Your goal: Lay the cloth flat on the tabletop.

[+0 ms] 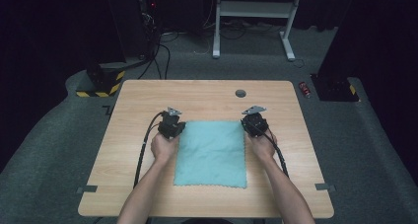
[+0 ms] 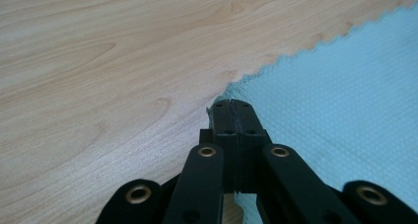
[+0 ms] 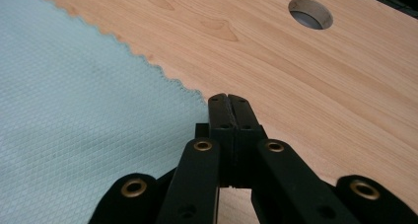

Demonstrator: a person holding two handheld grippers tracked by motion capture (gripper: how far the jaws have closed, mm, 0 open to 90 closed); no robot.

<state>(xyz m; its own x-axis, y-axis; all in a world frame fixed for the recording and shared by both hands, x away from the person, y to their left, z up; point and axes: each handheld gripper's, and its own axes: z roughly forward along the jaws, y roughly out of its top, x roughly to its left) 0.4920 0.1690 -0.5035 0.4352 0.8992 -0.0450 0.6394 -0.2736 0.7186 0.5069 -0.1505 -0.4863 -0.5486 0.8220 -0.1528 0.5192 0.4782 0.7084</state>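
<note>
A light blue cloth (image 1: 212, 152) lies flat in the middle of the wooden table (image 1: 143, 98). My left gripper (image 1: 180, 127) sits at the cloth's far left corner. In the left gripper view its jaws (image 2: 231, 103) are pressed together with the corner of the cloth (image 2: 345, 100) pinched at their tips. At the far right corner is my right gripper (image 1: 245, 126), and in the right gripper view its jaws (image 3: 227, 97) are likewise closed on the tip of the cloth (image 3: 74, 100). A hand holds each gripper from the near side.
A round cable hole (image 1: 240, 93) (image 3: 309, 13) is in the table beyond the cloth. Bare wood lies all around the cloth. On the floor are a white desk frame (image 1: 256, 9), a red can (image 1: 304, 89) and a yellow-black striped block (image 1: 101, 83).
</note>
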